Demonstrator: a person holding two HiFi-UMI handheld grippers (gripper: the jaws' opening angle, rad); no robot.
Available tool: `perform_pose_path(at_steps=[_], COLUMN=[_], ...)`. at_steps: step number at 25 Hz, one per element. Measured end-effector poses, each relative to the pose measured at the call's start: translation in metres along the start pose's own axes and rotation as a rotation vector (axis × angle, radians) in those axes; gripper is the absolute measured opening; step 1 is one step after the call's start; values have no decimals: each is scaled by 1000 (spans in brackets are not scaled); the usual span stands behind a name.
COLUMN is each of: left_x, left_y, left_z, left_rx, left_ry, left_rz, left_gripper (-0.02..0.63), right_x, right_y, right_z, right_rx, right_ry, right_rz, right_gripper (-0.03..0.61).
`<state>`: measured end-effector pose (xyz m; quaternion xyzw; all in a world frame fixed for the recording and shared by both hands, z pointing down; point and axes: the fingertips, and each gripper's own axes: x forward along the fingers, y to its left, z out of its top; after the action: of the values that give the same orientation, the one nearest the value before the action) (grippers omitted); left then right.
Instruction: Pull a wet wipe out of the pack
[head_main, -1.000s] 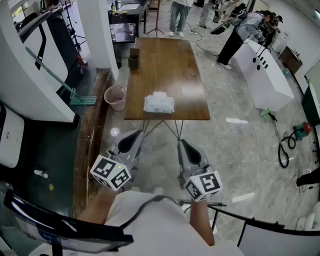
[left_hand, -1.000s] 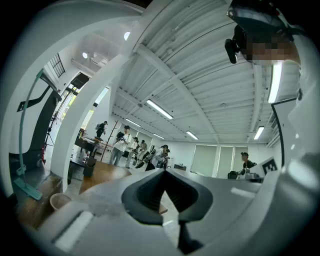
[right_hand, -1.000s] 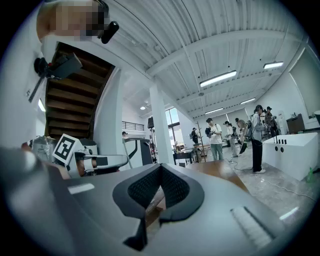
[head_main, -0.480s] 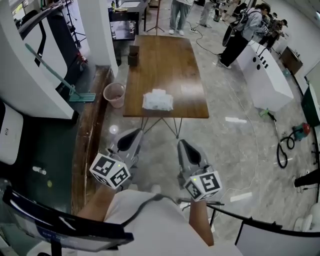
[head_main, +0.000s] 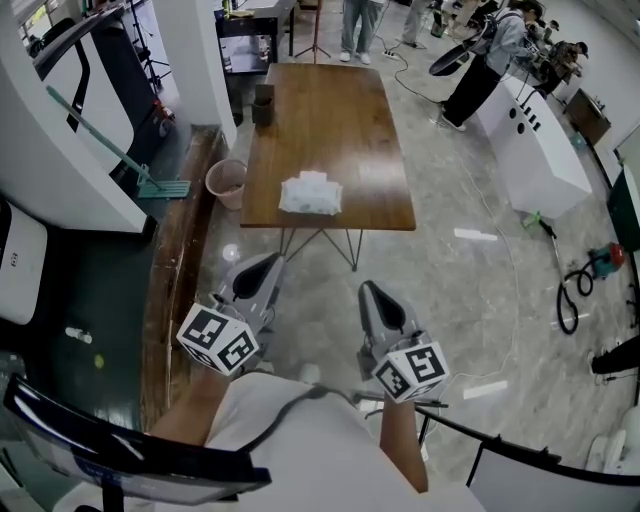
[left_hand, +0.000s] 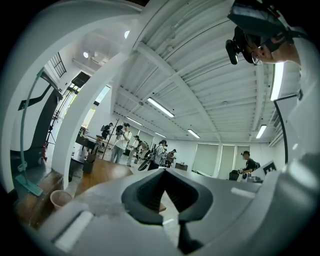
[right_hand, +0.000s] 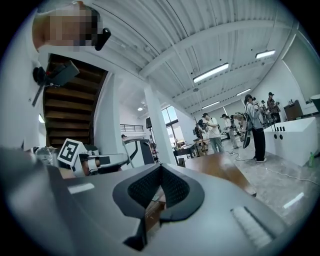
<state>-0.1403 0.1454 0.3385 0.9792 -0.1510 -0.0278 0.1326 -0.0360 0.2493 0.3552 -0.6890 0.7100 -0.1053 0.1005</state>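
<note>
The wet wipe pack (head_main: 311, 194), white and crinkled, lies near the front edge of the brown wooden table (head_main: 330, 110) in the head view. Both grippers are held close to my body, well short of the table and over the floor. My left gripper (head_main: 256, 274) points toward the table with its jaws together and nothing in them; in its own view the tips (left_hand: 165, 172) meet. My right gripper (head_main: 377, 300) is likewise shut and empty, and its tips (right_hand: 161, 167) meet in its own view. The table top (right_hand: 220, 167) shows ahead in the right gripper view.
A dark box (head_main: 263, 103) stands at the table's far left. A pink bucket (head_main: 226, 182) and a green mop (head_main: 165, 188) are left of the table. A white counter (head_main: 530, 140) and several people (head_main: 480, 60) are at the back right. Cables (head_main: 570, 300) lie on the floor.
The right gripper has sunk a little in the head view. The table and pack sit slightly higher in the picture. The left gripper has kept still.
</note>
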Motion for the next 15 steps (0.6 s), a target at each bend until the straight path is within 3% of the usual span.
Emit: perform_pose_path(at_steps=[15], left_x=[-3], left_y=[-5], left_z=[-27], left_rx=[11], left_ry=[63], left_rz=[96], left_gripper=[5], right_x=[-31], right_y=[-42], right_z=[-17], right_rx=[81], right_ry=[-4], right_rz=[2], right_gripper=[3])
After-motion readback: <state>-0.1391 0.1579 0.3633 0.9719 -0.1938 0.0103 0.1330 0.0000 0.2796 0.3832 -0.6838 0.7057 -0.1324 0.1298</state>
